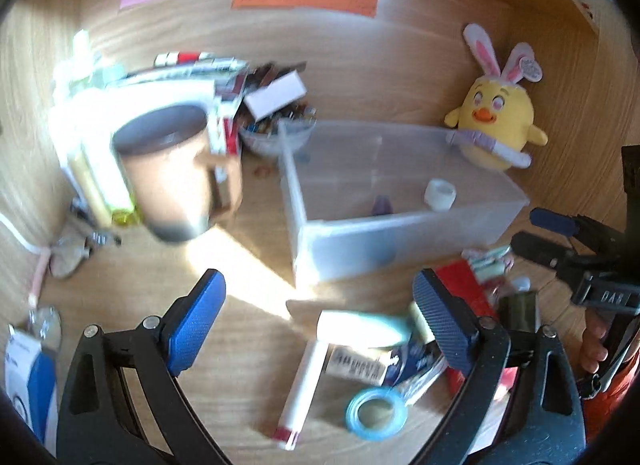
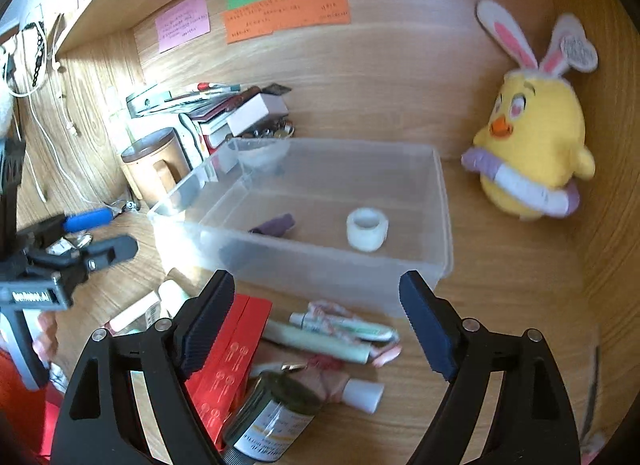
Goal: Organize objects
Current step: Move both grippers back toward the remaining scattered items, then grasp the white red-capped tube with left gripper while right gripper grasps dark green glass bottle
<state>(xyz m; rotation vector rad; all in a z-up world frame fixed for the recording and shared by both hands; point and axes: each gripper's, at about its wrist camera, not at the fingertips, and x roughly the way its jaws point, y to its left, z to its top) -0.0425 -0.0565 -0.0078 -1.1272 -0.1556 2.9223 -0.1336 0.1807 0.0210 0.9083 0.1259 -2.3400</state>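
A brown mug (image 1: 176,173) stood at the left before stacked books (image 2: 224,113). The left tool (image 1: 320,329) hovered, fingers apart and empty, over a blue tape ring (image 1: 376,413). The clear bin (image 2: 440,217) held a white roll (image 2: 367,229). The right tool (image 2: 316,325) gaped empty above tubes (image 2: 340,329) on the tabletop (image 2: 520,305); a yellow plush chick (image 2: 532,145) sat rightmost.

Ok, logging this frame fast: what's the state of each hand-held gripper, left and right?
Left hand-held gripper: open, holding nothing.
Right hand-held gripper: open, holding nothing.
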